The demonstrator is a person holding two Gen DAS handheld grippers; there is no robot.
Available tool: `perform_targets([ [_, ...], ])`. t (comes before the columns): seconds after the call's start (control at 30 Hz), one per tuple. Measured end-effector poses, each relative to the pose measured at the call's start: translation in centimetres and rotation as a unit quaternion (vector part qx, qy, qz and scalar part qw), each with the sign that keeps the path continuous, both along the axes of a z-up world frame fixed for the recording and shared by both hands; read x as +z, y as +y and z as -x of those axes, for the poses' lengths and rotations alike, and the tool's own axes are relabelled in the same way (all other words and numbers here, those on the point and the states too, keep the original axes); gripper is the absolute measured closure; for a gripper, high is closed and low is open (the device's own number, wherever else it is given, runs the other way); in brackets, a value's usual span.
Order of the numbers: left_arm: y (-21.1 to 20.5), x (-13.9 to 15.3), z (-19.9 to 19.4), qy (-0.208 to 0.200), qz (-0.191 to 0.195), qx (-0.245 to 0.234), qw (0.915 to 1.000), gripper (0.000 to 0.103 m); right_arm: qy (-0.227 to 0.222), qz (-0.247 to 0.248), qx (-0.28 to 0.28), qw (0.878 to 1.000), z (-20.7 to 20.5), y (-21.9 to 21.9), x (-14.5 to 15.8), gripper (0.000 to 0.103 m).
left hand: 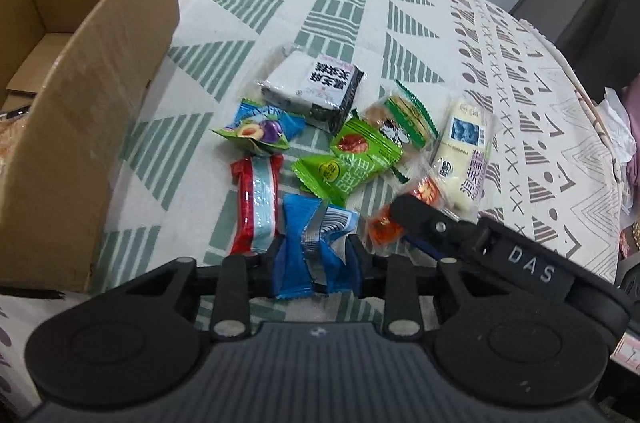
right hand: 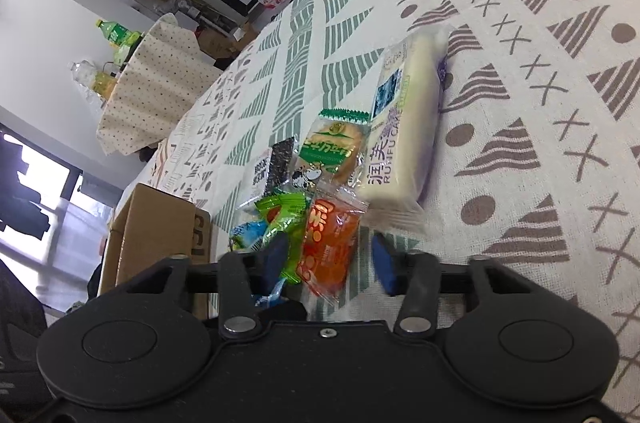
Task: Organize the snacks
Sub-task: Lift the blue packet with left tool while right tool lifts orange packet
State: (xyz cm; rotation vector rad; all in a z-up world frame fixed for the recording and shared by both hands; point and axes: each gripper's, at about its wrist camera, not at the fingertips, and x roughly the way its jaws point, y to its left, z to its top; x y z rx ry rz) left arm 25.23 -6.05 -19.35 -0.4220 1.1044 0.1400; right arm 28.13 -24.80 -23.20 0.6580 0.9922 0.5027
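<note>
Snacks lie in a small pile on the patterned cloth, right in front of both grippers. The left gripper is clamped on a blue packet, which looks light, soft and crinkly, so its pinched middle seems a good place to grab. The right gripper has its fingers apart around an orange packet. A cardboard box stands just left of the left gripper. Green packets crowd close ahead.
</note>
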Motion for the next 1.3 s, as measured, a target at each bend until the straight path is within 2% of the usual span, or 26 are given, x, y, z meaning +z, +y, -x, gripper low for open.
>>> perform_targets([
  [0.1, 0.1, 0.5, 0.3, -0.008, -0.005, -0.001, 1.0, 0.076, -0.004, 0.002, 0.002, 1.0, 0.3, -0.2, 0.2, 0.08],
  [0.63, 2.1, 4.6, 3.0, -0.062, 0.008, 0.01, 0.998, 0.077, -0.03, 0.032, -0.017, 0.999, 3.5, -0.7, 4.1, 0.091],
  [0.93, 3.6, 6.6, 4.5, -0.087, 0.023, 0.018, 0.9958, 0.077, -0.042, 0.03, -0.035, 0.998, 5.8, 0.0, 6.5, 0.093],
  [1.03, 4.0, 8.1, 5.3, -0.11, 0.011, 0.02, 0.9937, 0.077, -0.055, 0.031, -0.038, 0.997, 6.3, 0.4, 7.8, 0.093],
  [1.3, 6.4, 10.3, 6.7, -0.143, 0.024, 0.042, 0.9886, 0.077, -0.095, 0.032, -0.026, 0.995, 6.5, 2.7, 11.4, 0.093],
])
